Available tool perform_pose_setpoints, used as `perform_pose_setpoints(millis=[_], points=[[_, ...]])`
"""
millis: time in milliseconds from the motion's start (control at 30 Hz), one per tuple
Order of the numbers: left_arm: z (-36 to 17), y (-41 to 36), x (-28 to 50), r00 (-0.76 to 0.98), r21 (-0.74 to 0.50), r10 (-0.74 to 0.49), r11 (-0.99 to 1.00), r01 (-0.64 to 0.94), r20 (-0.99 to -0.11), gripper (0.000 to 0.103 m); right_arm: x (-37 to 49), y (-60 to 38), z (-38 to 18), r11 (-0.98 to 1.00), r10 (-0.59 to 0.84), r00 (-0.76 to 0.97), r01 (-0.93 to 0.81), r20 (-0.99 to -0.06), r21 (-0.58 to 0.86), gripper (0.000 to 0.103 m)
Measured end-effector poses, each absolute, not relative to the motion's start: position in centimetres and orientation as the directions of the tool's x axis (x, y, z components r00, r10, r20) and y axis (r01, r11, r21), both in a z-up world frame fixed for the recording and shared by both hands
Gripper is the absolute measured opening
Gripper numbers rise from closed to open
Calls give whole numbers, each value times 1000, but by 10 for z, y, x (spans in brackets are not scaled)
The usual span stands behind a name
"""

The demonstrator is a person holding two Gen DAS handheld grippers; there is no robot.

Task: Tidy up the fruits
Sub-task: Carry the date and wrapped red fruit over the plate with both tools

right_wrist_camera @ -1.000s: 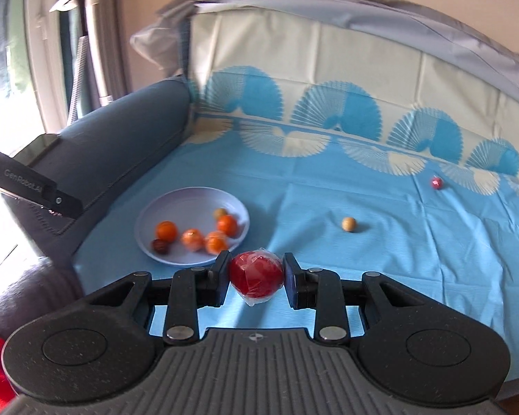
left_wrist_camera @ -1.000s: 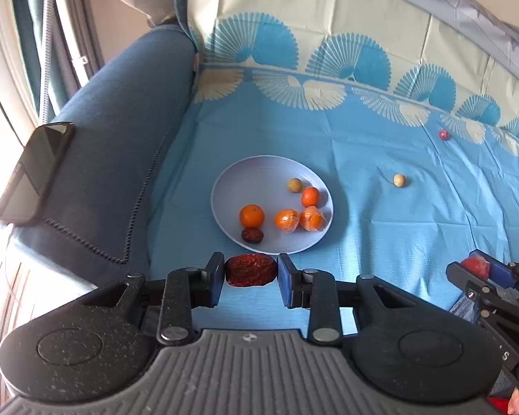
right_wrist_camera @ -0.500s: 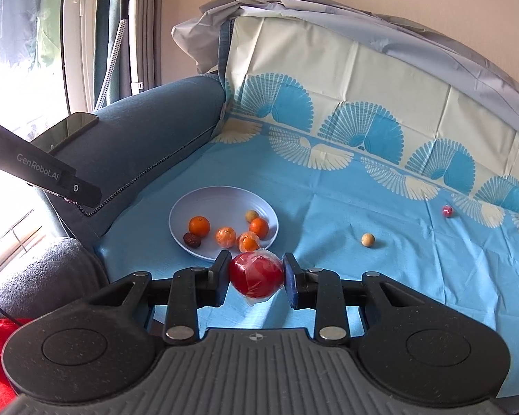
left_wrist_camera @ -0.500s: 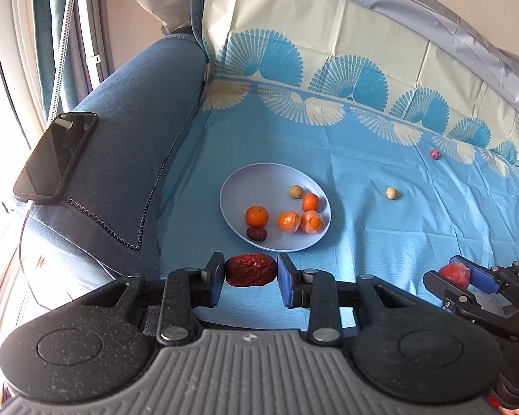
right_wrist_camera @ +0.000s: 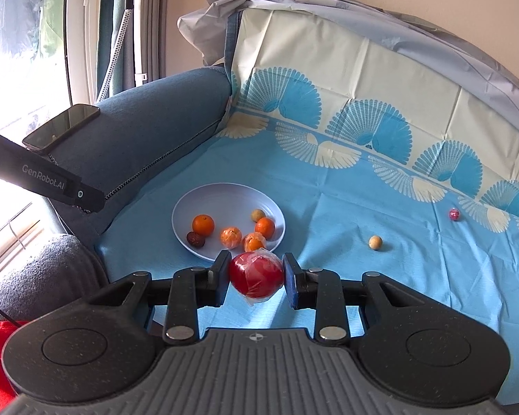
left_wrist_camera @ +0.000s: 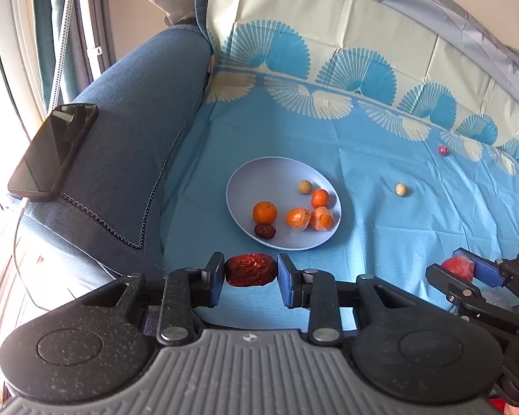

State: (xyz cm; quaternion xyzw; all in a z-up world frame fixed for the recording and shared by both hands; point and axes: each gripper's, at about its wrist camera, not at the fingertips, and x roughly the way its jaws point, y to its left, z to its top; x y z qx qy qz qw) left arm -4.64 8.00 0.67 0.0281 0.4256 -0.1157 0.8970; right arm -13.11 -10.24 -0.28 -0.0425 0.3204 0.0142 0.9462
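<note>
1. Far left, a black phone [left_wrist_camera: 53, 150] lies flat on the sofa's blue armrest [left_wrist_camera: 135, 145], well clear of the fruit.
2. Next over, the pale blue plate [left_wrist_camera: 259, 180] sits on the blue fan-print cloth [left_wrist_camera: 380, 242] covering the seat. On it: a whole mandarin [left_wrist_camera: 264, 212], a dark red date [left_wrist_camera: 264, 231] touching it at the near rim, two peeled mandarins [left_wrist_camera: 298, 218] side by side, another small mandarin [left_wrist_camera: 319, 198] and a tan longan [left_wrist_camera: 304, 186] behind them.
3. The left gripper [left_wrist_camera: 251, 271] is clamped on a wrinkly dried date [left_wrist_camera: 249, 270], held in the air just short of the plate's near rim (nothing between it and the plate).
4. The right gripper [right_wrist_camera: 256, 276] is squeezed on a red plastic-wrapped fruit [right_wrist_camera: 256, 274], can't tell what kind. From its own camera it covers the plate's near edge, right next to the peeled mandarins.
5. Further right on the bare cloth, a loose longan [right_wrist_camera: 375, 242] sits alone.
6. Farthest right, a small red fruit [right_wrist_camera: 454, 213] lies near the backrest, well apart from everything else.
</note>
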Motion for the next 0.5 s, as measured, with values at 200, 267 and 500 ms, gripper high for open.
perform_pose_setpoints(millis=[200,267,500], points=[[-5,74,-27,589,-43,-181,970,239,-788,36,-112,-103,-11,995,13,777,-73,-629,-69,33],[-8,72,-14,580,-46,-185,968,246,-793,36,-103,-102,-14,994,19,772,-83,-635,-71,33],[-24,56,34,551,-29,-186,959,282,-813,36,-57,-103,-32,992,38,756,-110,-653,-69,33]])
